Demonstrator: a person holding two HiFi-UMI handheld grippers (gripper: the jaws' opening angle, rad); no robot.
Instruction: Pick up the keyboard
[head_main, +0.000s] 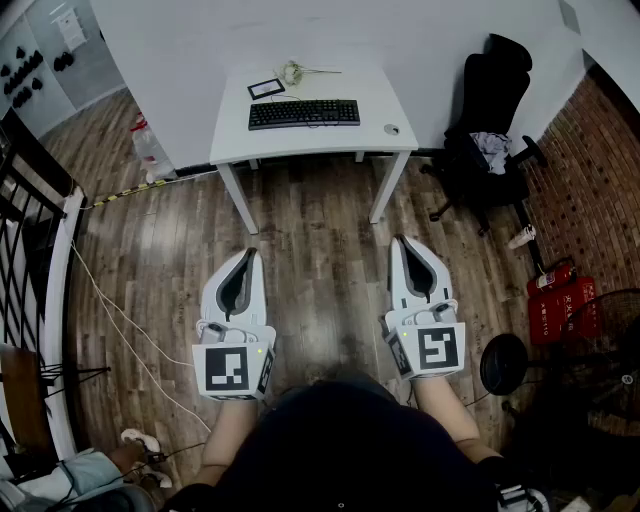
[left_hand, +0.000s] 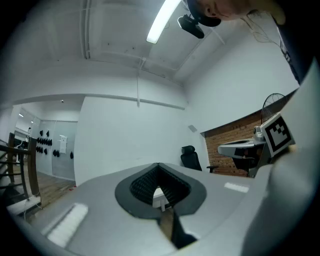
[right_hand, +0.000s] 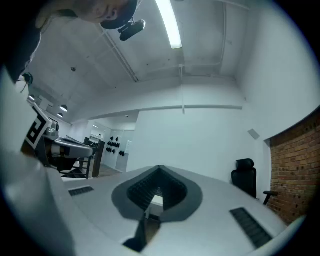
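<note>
A black keyboard (head_main: 304, 113) lies across the middle of a small white table (head_main: 300, 140) at the far side of the room in the head view. My left gripper (head_main: 244, 254) and right gripper (head_main: 404, 243) are held level, side by side, well short of the table and over the wooden floor. Both are shut with nothing between their jaws. In the left gripper view the closed jaws (left_hand: 159, 167) fill the lower frame, and a sliver of the white table shows through the gap. The right gripper view shows the same, its jaws (right_hand: 159, 170) shut.
A small black tablet (head_main: 266, 88), a coiled white cable (head_main: 291, 72) and a small round object (head_main: 391, 129) also lie on the table. A black office chair (head_main: 488, 120) stands to its right. Red cases (head_main: 556, 305) and a fan (head_main: 612, 365) are by the brick wall. A stair railing (head_main: 30, 230) is at left.
</note>
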